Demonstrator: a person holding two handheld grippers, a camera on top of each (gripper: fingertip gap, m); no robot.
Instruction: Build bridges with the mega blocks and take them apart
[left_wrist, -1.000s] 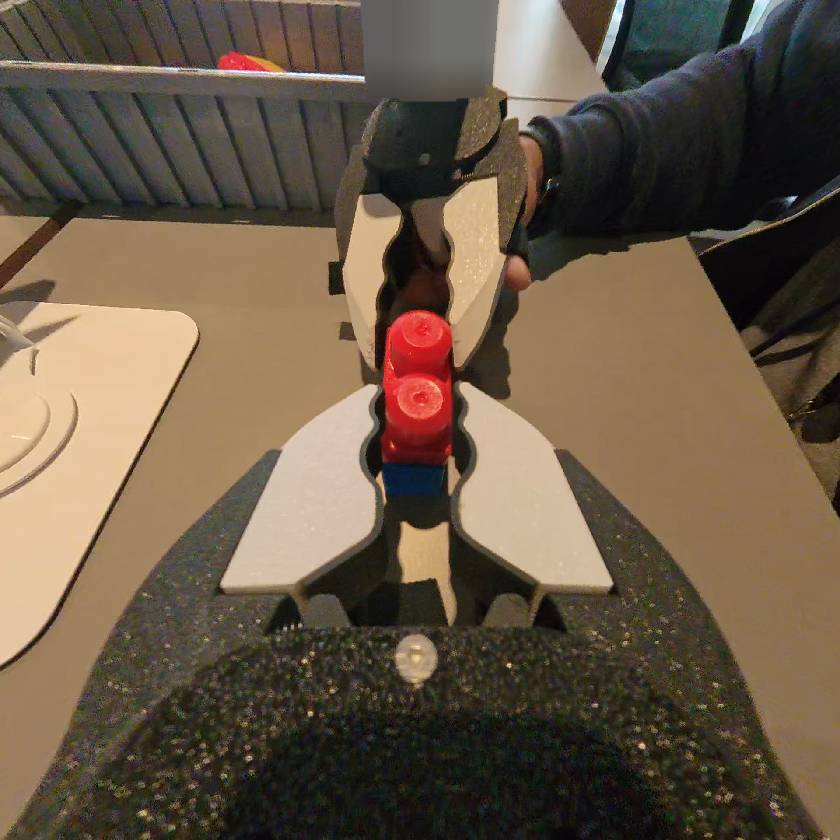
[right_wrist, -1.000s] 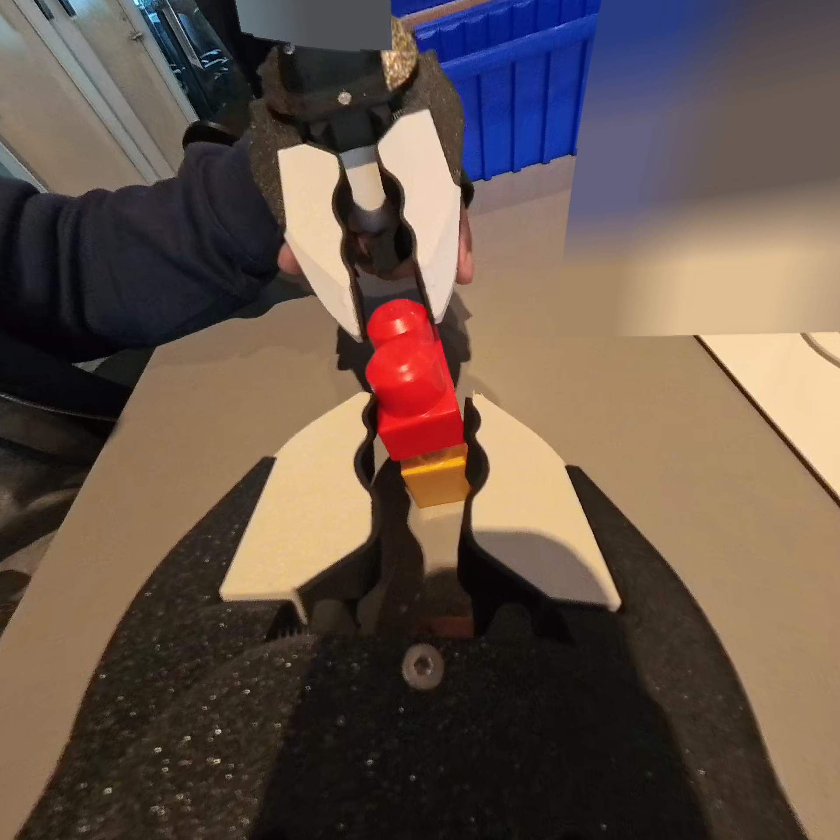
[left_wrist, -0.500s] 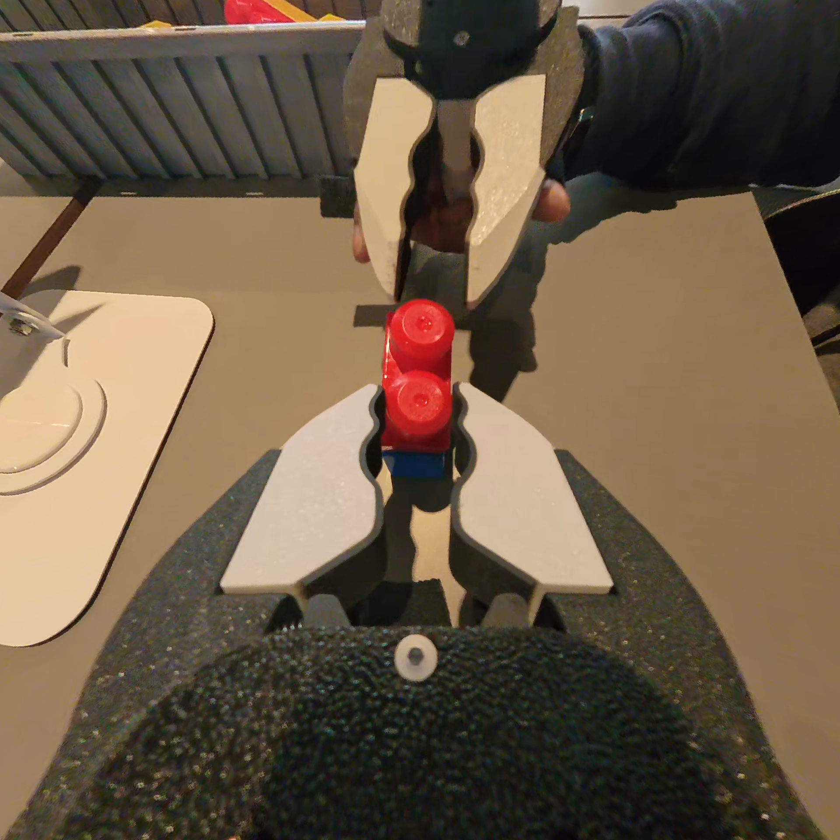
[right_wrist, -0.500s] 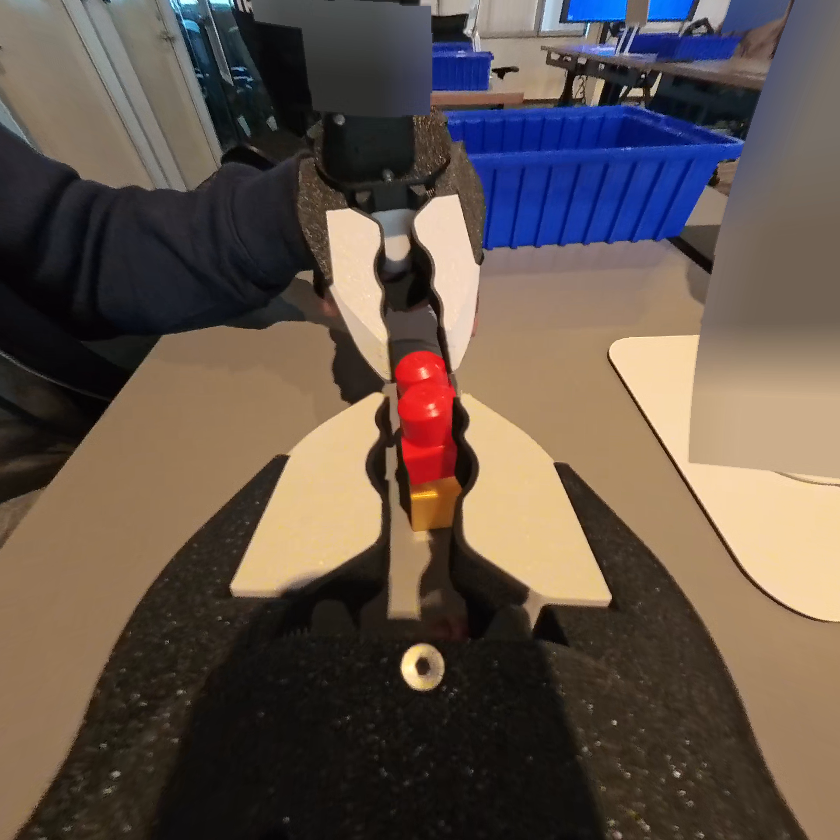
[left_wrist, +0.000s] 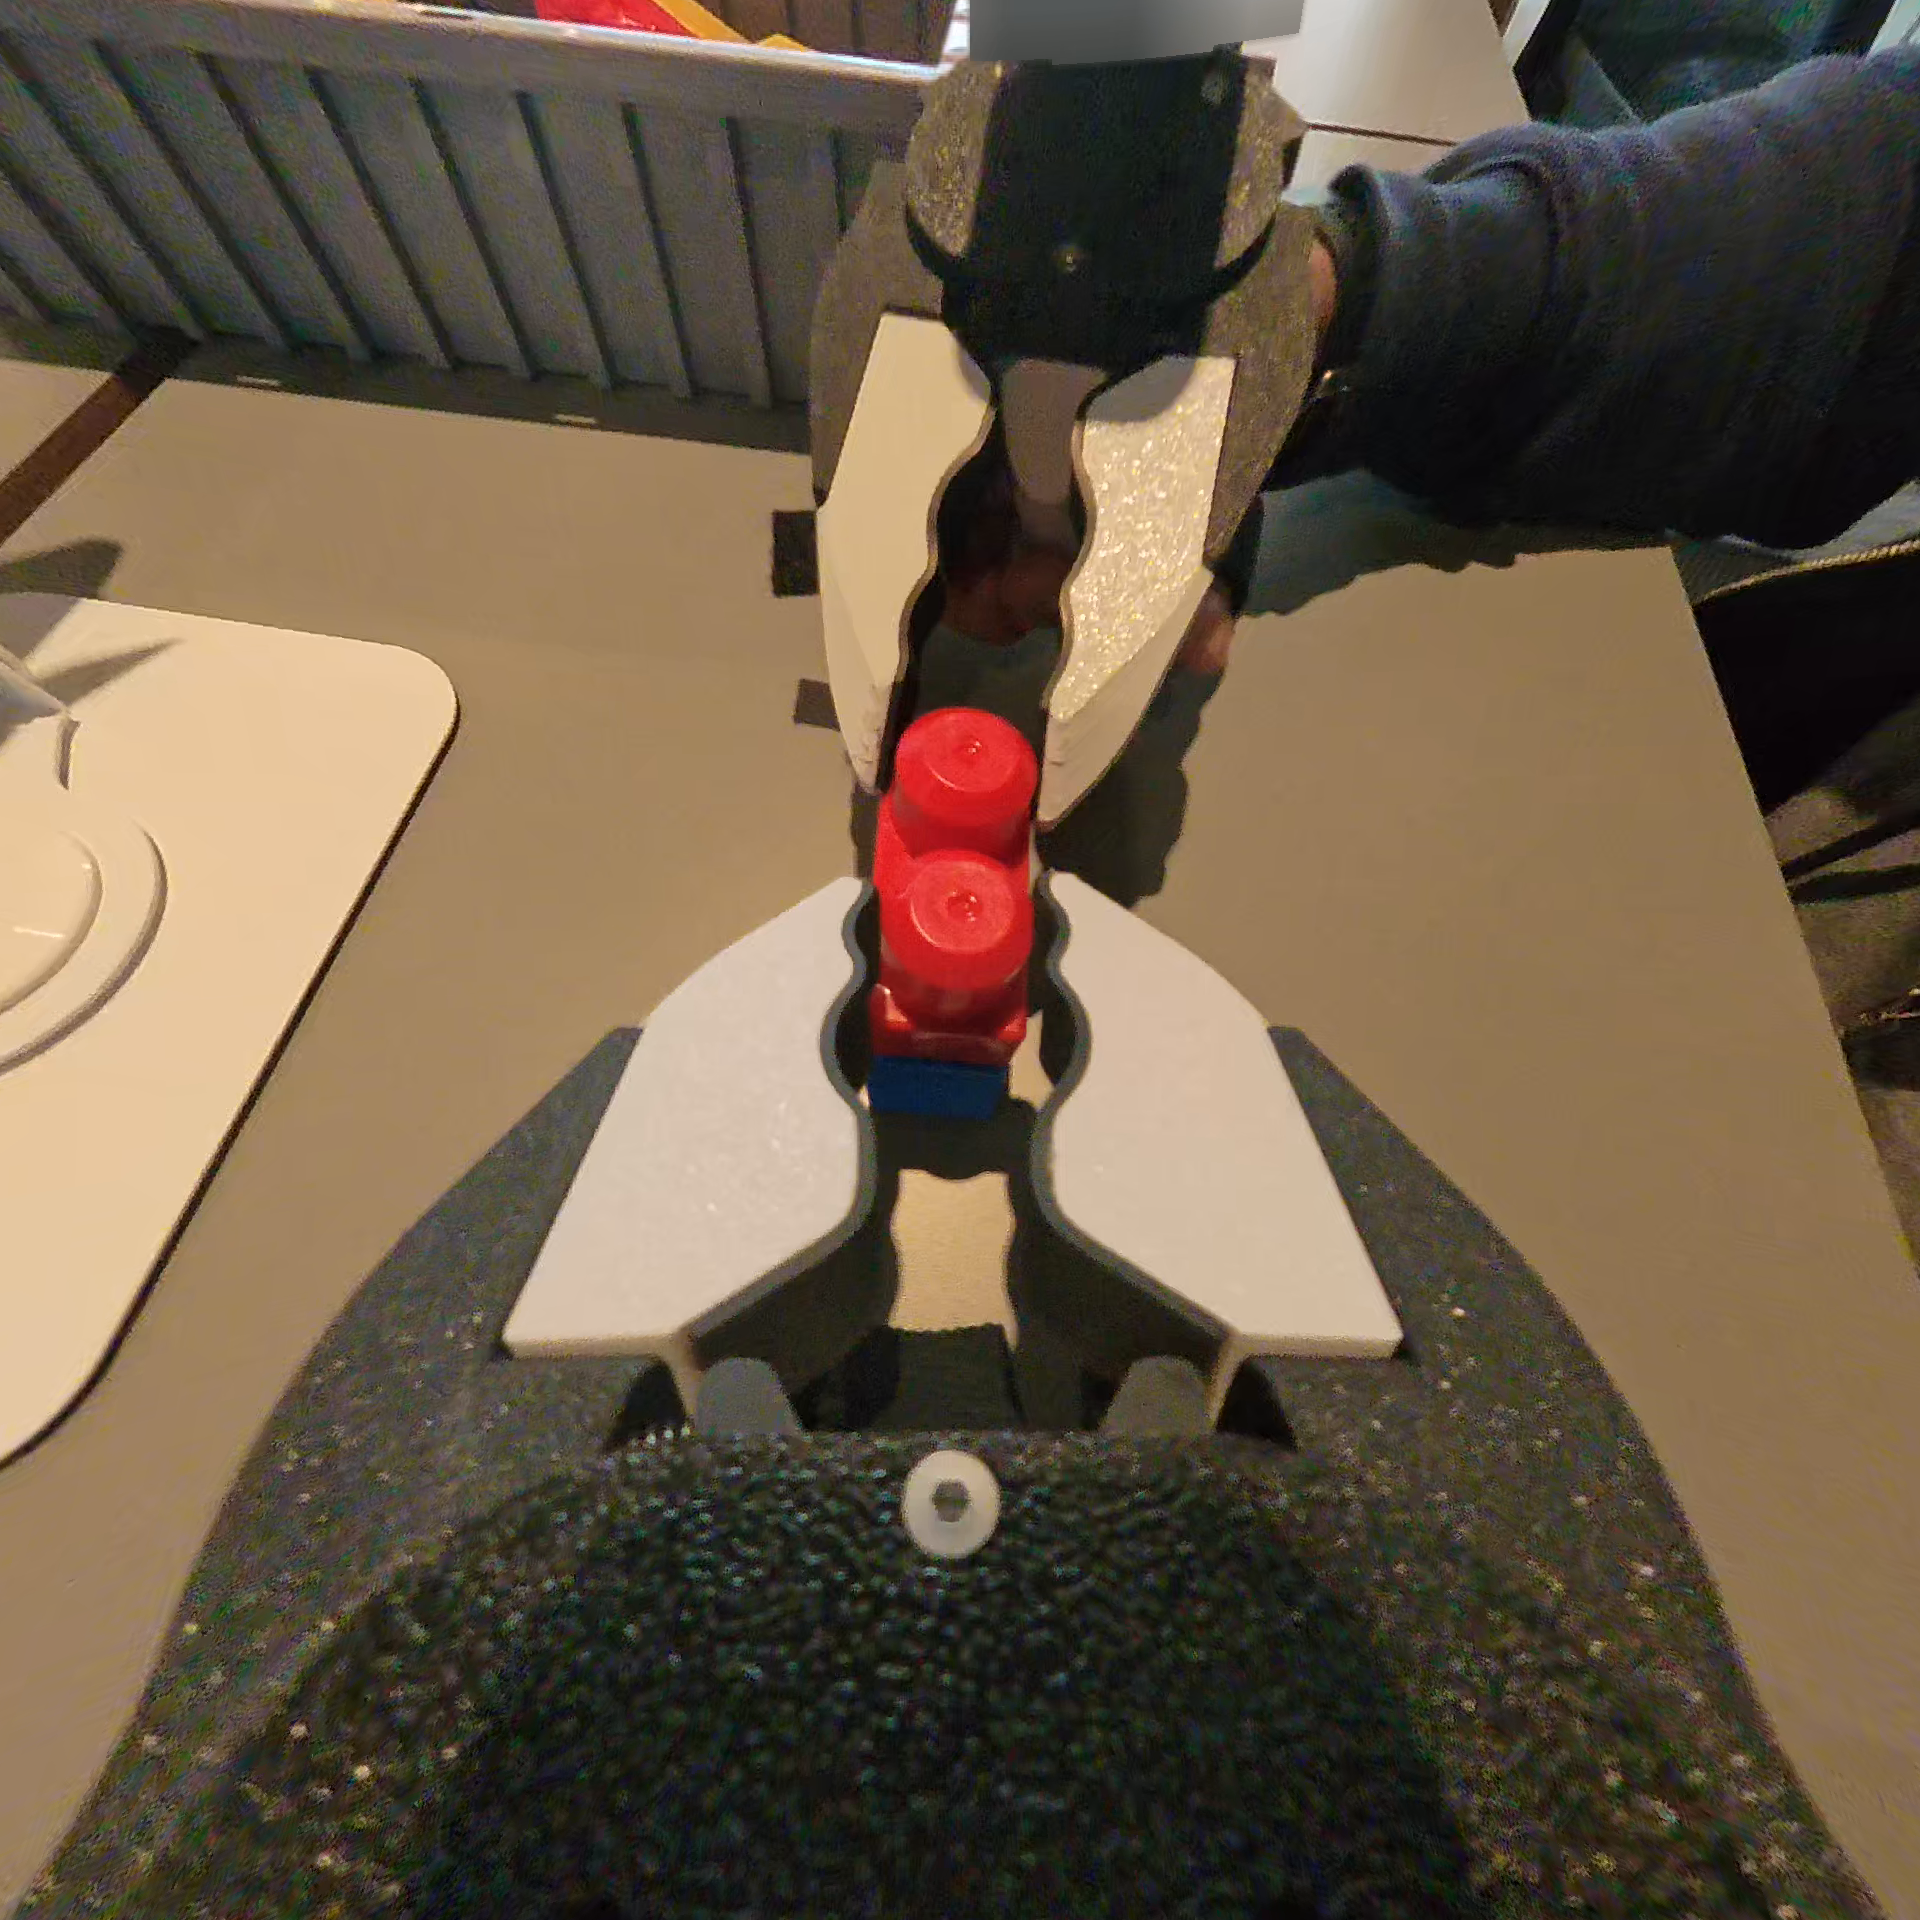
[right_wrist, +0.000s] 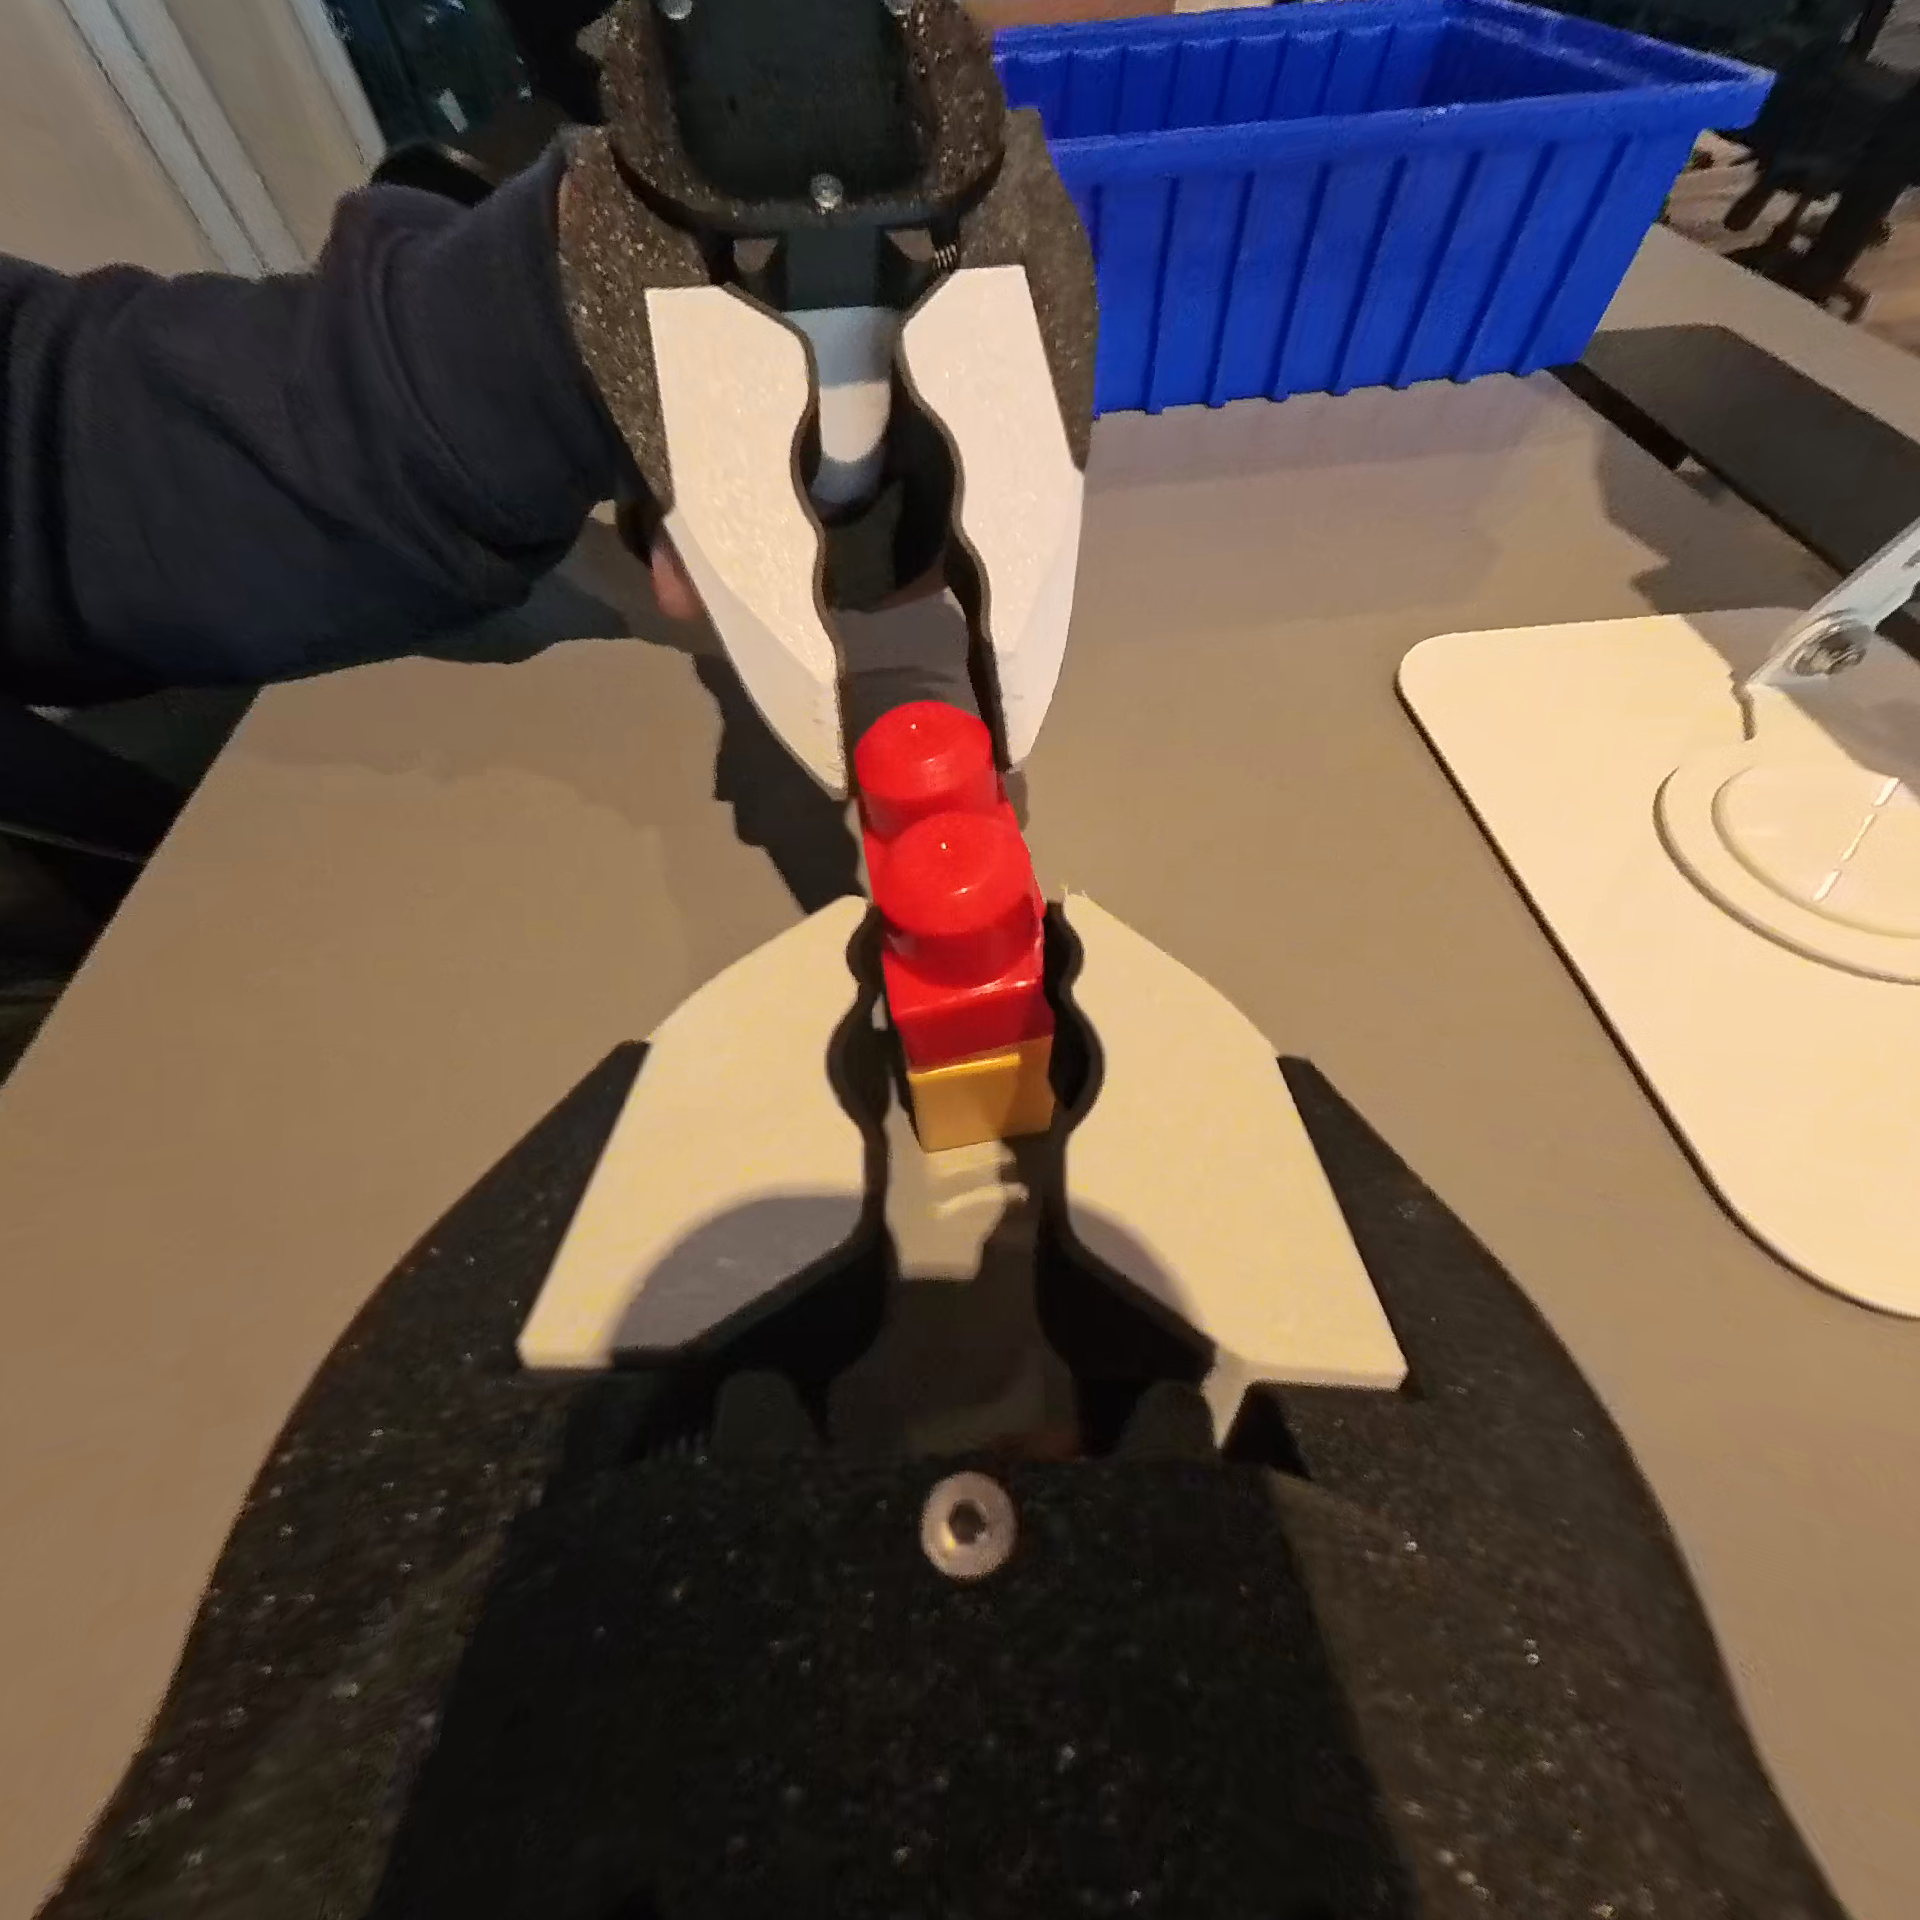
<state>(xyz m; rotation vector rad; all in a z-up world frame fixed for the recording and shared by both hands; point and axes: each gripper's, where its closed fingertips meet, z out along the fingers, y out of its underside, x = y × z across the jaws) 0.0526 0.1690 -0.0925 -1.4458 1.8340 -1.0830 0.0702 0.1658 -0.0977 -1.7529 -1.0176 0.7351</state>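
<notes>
Left gripper (left_wrist: 951, 935) clamps one end of the red two-stud plastic block (left_wrist: 954, 883); right gripper (right_wrist: 961, 956) clamps its other end, above blue (left_wrist: 937, 1086) and yellow (right_wrist: 977, 1101) supports.

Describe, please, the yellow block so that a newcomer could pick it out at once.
On the grey table, between two facing grippers, stands a small bridge with a red two-stud plastic block on top. The yellow plastic cube supports its end nearest the right gripper; the opposite support is blue.

Our right gripper (left_wrist: 961, 774) is back down at the far end of the red block (left_wrist: 954, 894) after lifting clear half a second ago.
</notes>
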